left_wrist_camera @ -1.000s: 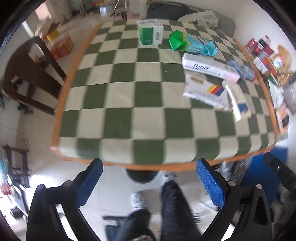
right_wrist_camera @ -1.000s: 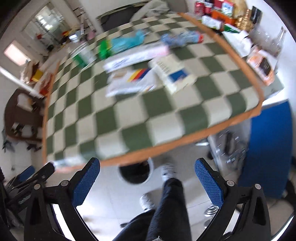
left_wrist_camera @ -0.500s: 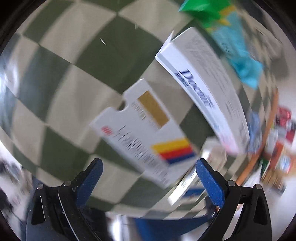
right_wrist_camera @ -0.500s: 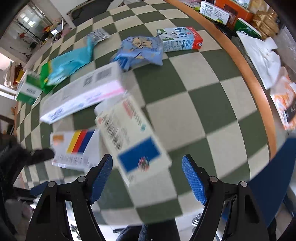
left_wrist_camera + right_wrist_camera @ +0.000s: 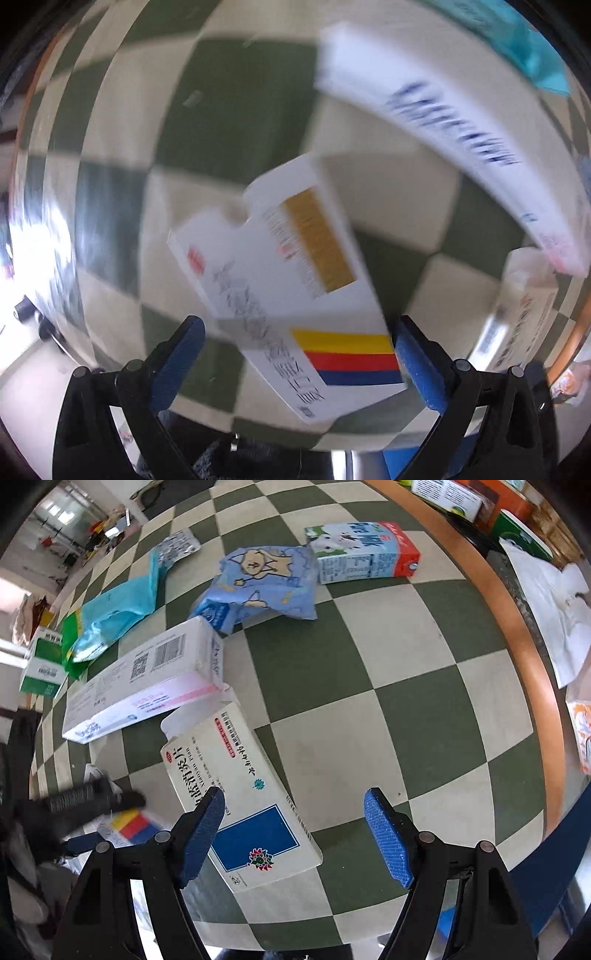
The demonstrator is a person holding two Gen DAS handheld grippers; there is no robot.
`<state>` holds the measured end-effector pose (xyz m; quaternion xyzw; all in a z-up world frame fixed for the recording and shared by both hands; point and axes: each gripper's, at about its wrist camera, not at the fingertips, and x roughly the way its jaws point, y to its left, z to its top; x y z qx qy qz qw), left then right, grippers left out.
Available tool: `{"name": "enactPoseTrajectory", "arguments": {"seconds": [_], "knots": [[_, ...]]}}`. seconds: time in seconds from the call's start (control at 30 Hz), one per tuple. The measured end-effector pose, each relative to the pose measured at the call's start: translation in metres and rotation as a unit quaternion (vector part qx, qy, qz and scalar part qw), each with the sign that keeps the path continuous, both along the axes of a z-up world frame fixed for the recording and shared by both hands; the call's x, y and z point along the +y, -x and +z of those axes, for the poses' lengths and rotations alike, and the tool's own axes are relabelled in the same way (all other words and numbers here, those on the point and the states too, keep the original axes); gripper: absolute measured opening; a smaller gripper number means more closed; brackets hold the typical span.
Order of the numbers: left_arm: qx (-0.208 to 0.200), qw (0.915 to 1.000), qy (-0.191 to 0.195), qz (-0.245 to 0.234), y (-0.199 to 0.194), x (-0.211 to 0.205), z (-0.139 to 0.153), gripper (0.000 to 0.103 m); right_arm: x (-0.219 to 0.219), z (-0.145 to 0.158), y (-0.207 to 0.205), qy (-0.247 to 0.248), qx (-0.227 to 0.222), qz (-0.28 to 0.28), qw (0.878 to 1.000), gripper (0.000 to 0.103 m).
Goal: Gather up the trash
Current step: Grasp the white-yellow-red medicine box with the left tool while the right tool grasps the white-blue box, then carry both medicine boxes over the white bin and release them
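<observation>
Green-and-cream checkered tablecloth (image 5: 369, 672) carries the trash: a flattened white carton with yellow, red and blue stripes (image 5: 295, 291) lies between the spread blue pads of the left gripper (image 5: 295, 354), its striped end just beside the right pad. Beside it sit a medicine box with a blue square (image 5: 243, 797), a long white-and-pink box (image 5: 147, 686), a blue cartoon-print bag (image 5: 266, 583) and a milk carton (image 5: 362, 554). The right gripper (image 5: 295, 834) hovers wide open and empty, its left finger over the blue-square box.

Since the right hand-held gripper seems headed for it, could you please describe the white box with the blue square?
The white box with the blue square looks like a cardboard medicine carton, printed with dark characters, a red strip and a small flower-like logo. Its far end flap stands open. It lies flat on the checkered tablecloth, partly between the fingers of the open right hand-held gripper, its far end close to the long white and pink box.
</observation>
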<state>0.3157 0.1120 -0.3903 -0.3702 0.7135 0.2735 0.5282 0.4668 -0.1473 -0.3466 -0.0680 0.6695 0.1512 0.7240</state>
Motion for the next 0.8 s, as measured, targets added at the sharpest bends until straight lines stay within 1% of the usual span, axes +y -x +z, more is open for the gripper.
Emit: {"name": "enactPoseTrajectory", "arguments": {"seconds": [0.07,0.1,0.13,0.17,0.2,0.27,0.3,0.33,0.37,0.4,0.43,0.47,0.5,0.6,0.67,0.73,0.8], "knots": [[0.000,0.9986,0.028,0.045,0.021,0.009,-0.007,0.102,0.005,-0.002,0.002,-0.002,0.003,0.012,1.000,0.080],[-0.006,0.9981,0.026,0.056,0.025,0.011,-0.007,0.101,0.009,-0.005,0.002,-0.003,0.009,0.018,1.000,0.080],[-0.014,0.9979,0.021,0.060,0.028,0.012,-0.004,0.095,0.013,-0.008,0.003,-0.007,0.016,0.024,1.000,0.081],[-0.020,0.9986,0.008,0.049,0.027,0.011,0.000,0.083,0.018,-0.010,0.004,-0.008,0.020,0.030,0.999,0.083],[-0.028,0.9992,-0.005,0.029,0.025,0.008,0.004,0.075,0.024,-0.014,0.004,-0.005,0.025,0.040,0.999,0.084],[-0.049,0.9980,-0.025,-0.031,0.015,0.002,0.012,0.074,0.038,-0.021,0.006,-0.003,0.033,0.060,0.998,0.084],[-0.053,0.9945,-0.048,-0.076,0.008,-0.005,0.015,0.074,0.043,-0.024,0.008,0.001,0.034,0.068,0.997,0.084],[-0.065,0.9882,-0.070,-0.120,0.002,-0.010,0.020,0.074,0.048,-0.027,0.009,0.006,0.035,0.077,0.996,0.084],[-0.073,0.9809,-0.083,-0.160,-0.002,-0.016,0.022,0.074,0.052,-0.030,0.011,0.015,0.034,0.083,0.996,0.083],[-0.066,0.9702,-0.102,-0.210,-0.005,-0.024,0.022,0.074,0.053,-0.031,0.013,0.018,0.032,0.084,0.996,0.083],[-0.059,0.9605,-0.120,-0.244,-0.006,-0.030,0.020,0.074,0.051,-0.031,0.015,0.019,0.029,0.080,0.996,0.082],[-0.060,0.9574,-0.122,-0.255,-0.005,-0.032,0.018,0.074,0.048,-0.031,0.017,0.024,0.029,0.073,0.997,0.082],[-0.057,0.9592,-0.112,-0.253,-0.003,-0.033,0.013,0.076,0.043,-0.030,0.021,0.031,0.028,0.067,0.997,0.082],[-0.064,0.9713,-0.097,-0.208,0.001,-0.027,0.007,0.076,0.030,-0.031,0.033,0.043,0.038,0.060,0.997,0.082],[-0.066,0.9778,-0.082,-0.181,-0.002,-0.013,0.003,0.077,0.026,-0.034,0.039,0.044,0.053,0.058,0.996,0.082],[-0.069,0.9813,-0.073,-0.164,0.003,-0.007,-0.002,0.078,0.028,-0.035,0.043,0.057,0.057,0.071,0.994,0.082],[-0.073,0.9833,-0.065,-0.154,0.012,0.009,-0.007,0.079,0.035,-0.033,0.046,0.059,0.045,0.088,0.993,0.083]]}}
